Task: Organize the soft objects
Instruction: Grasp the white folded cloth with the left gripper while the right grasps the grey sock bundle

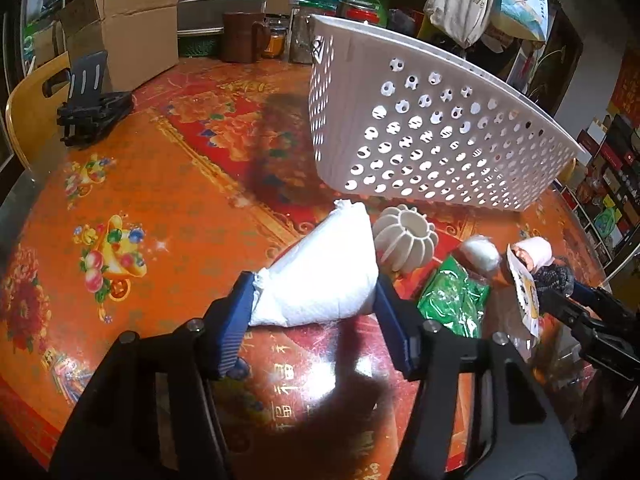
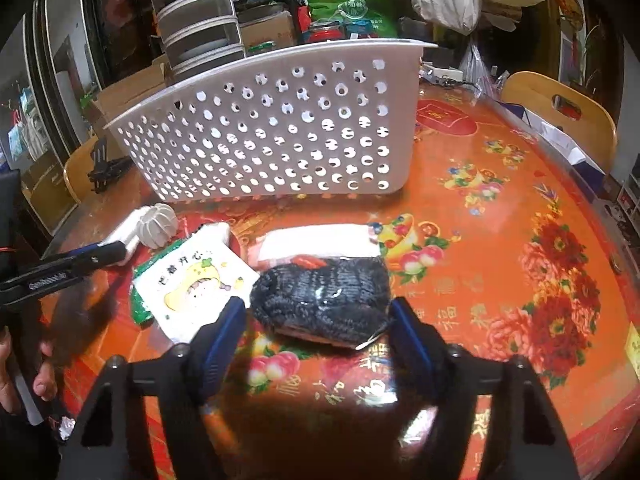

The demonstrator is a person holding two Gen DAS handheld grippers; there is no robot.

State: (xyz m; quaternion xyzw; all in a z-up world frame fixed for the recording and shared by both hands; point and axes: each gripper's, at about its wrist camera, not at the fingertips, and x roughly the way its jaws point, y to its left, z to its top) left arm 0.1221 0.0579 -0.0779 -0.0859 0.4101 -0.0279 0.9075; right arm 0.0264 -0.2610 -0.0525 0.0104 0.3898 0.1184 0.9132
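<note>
Your left gripper [image 1: 316, 304] has its blue pads against both sides of the white soft pack [image 1: 324, 276] — grasping it, the pack resting on the table [image 1: 168, 208] in front of the white perforated basket [image 1: 420, 128]. Your right gripper [image 2: 318, 320] brackets the dark knitted bundle [image 2: 324, 292], also in front of the basket; the right pad touches it, a sliver of gap shows at the left pad — not clenched yet. Between the two bundles and the basket lie a ribbed white ball [image 1: 404, 240], a green packet [image 1: 452, 300], a cartoon-printed pouch [image 2: 200, 284] and a pale folded cloth [image 2: 316, 244]. Behind the basket: cardboard box [image 1: 136, 28], brown mug [image 1: 242, 38].
</note>
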